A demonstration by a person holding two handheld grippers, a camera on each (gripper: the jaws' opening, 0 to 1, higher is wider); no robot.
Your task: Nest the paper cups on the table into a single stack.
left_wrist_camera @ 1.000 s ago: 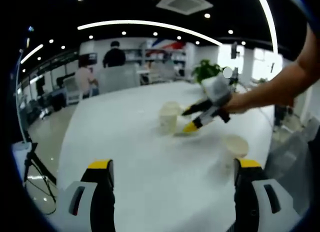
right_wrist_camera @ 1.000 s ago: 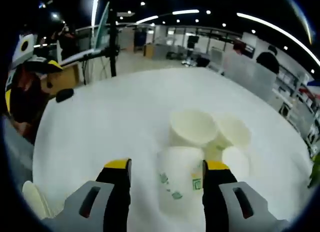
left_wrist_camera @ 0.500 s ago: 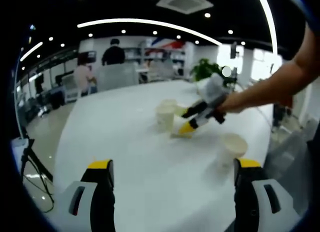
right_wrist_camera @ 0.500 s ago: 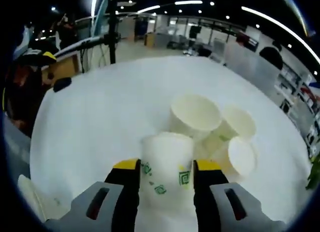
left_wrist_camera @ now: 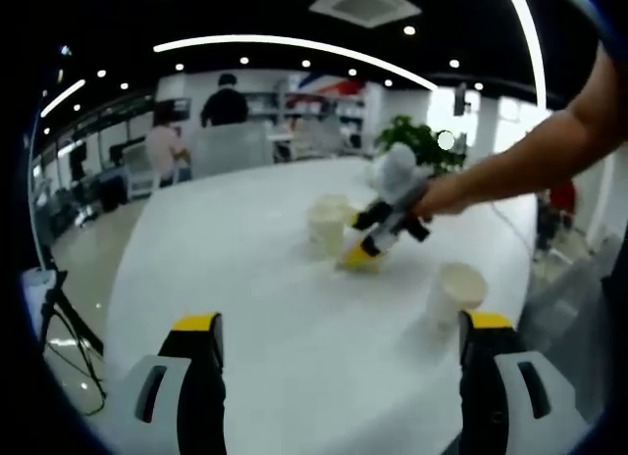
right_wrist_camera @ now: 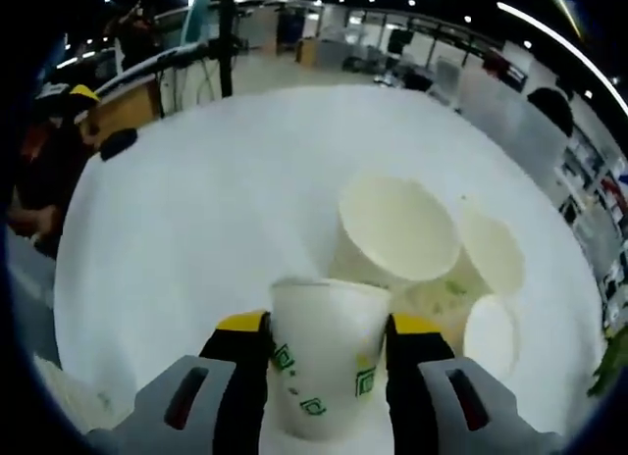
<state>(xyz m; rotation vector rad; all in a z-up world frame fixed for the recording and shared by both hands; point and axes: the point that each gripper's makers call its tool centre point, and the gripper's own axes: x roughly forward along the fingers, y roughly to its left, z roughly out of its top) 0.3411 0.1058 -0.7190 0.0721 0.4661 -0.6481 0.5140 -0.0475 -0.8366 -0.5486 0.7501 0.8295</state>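
Note:
My right gripper [right_wrist_camera: 329, 326] is shut on a white paper cup with green prints [right_wrist_camera: 322, 362], its jaws pressed against both sides. Just beyond it stand three more white cups: a big open one [right_wrist_camera: 397, 229], one behind it [right_wrist_camera: 493, 251] and one at the right [right_wrist_camera: 489, 332]. In the left gripper view the right gripper [left_wrist_camera: 365, 249] sits low over the white table [left_wrist_camera: 245, 278] beside that cup cluster [left_wrist_camera: 327, 220], held by a person's arm. A single cup [left_wrist_camera: 453, 290] stands apart, nearer my left gripper [left_wrist_camera: 341, 323], which is open with nothing between its jaws.
The round table's edge [right_wrist_camera: 108, 210] curves along the left, with floor and tripod legs [left_wrist_camera: 69, 337] below. A potted plant [left_wrist_camera: 412, 139] stands at the table's far side. People and desks are in the background, well away.
My right gripper's jaws have come together on the printed cup, and its view has tipped down over the cluster. My left gripper stayed open and barely moved.

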